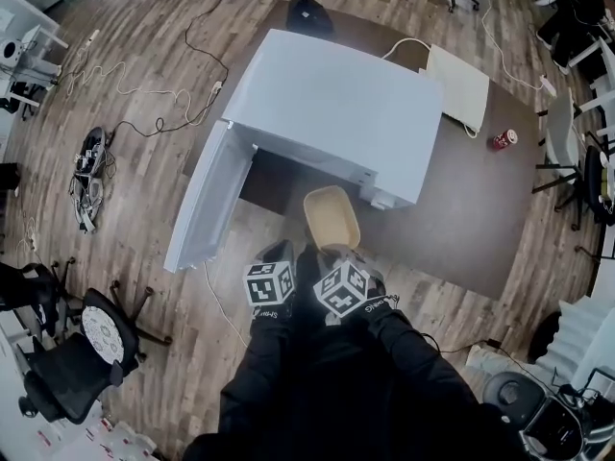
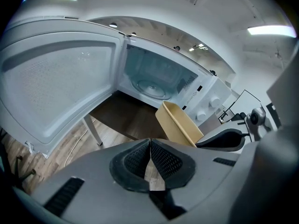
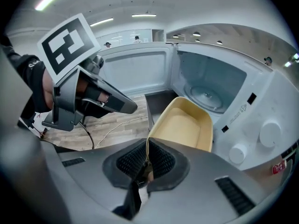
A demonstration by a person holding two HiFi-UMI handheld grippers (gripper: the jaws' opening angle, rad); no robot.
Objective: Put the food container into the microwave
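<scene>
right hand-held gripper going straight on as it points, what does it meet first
Its jaws are shut on the food container, which leads. That would probably reach the microwave at its open cavity's right edge, near the knobs; depth is unclear.

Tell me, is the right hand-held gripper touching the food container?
Touching. The right gripper view shows the right hand-held gripper shut on the rim of the food container.

Black sleeves (image 1: 259, 382) cover both arms. The left claw (image 2: 150, 143) and right claw (image 3: 146, 146) are grey moulded shells with black ribbed pads (image 2: 166, 161), each topped by a white cube (image 1: 270, 284) bearing black square markers.
</scene>
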